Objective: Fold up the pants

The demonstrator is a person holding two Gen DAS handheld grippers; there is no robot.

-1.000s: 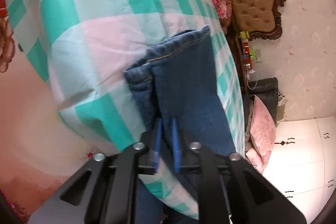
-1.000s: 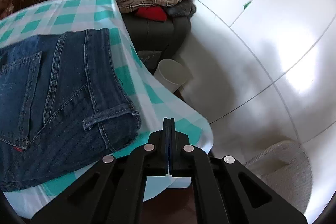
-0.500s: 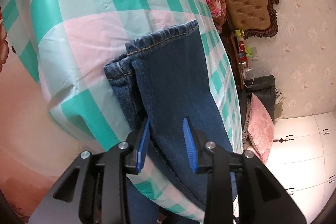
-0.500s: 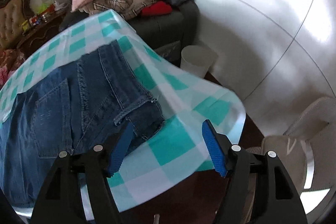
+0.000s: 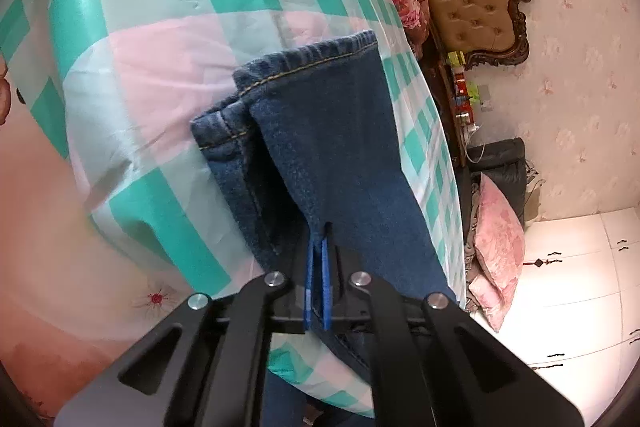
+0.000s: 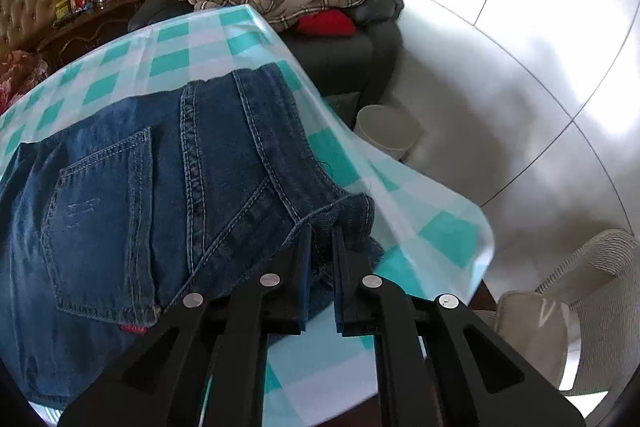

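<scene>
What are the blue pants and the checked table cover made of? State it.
Blue pants: denim, apparently; matte woven twill, contrast stitching, riveted-style seams, faded patches. Green, pink and white checked table cover: probably smooth synthetic or coated cloth; it shows a soft sheen and drapes thinly.

Hidden behind the left gripper (image 5: pixel 318 247): the near stretch of the jeans (image 5: pixel 340 155) leg. Swallowed in bunched denim at the waistband: the right gripper (image 6: pixel 322 233) fingertips. Cut off left of the back pocket (image 6: pixel 100 223): the legs. Beyond the jeans, shelf clutter (image 5: pixel 464 95) too small to identify.
</scene>
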